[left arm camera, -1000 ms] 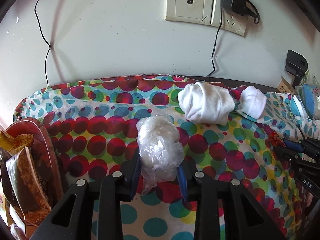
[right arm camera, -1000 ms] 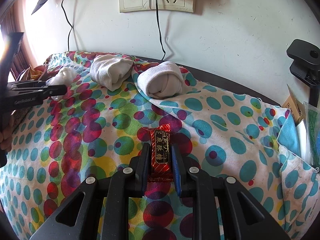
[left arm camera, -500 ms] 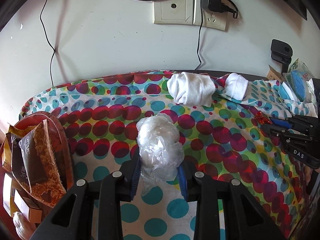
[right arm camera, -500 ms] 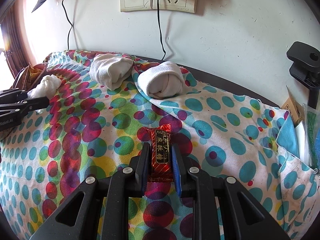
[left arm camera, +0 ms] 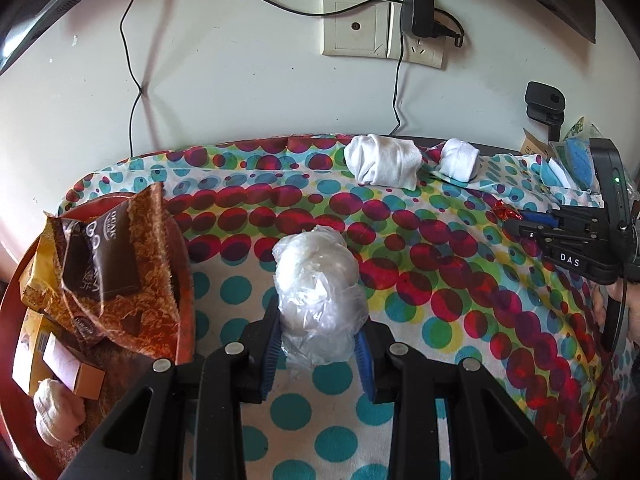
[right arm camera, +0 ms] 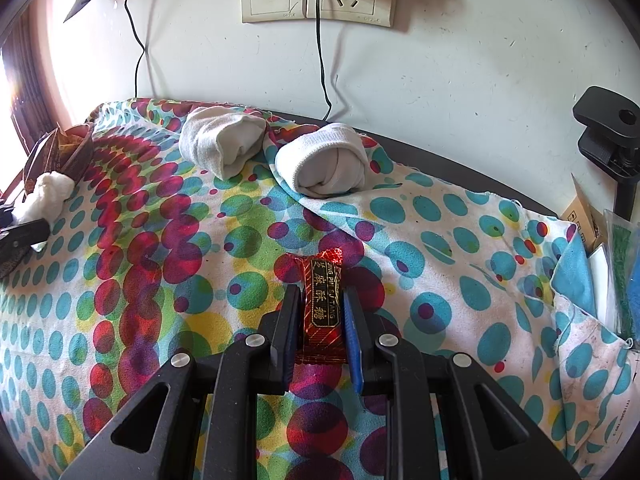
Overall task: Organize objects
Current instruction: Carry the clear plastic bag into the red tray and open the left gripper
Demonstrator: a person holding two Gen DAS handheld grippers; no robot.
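Tray nearer; plastic wad clamped between left tongs.

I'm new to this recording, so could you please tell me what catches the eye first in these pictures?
The bright polka-dot cloth covering the table stands out first. On it, the left gripper is shut on a crumpled clear plastic bag, beside a red tray of snack packets at the left edge, and the right gripper is shut on a red candy bar. Two rolled white socks lie by the wall.
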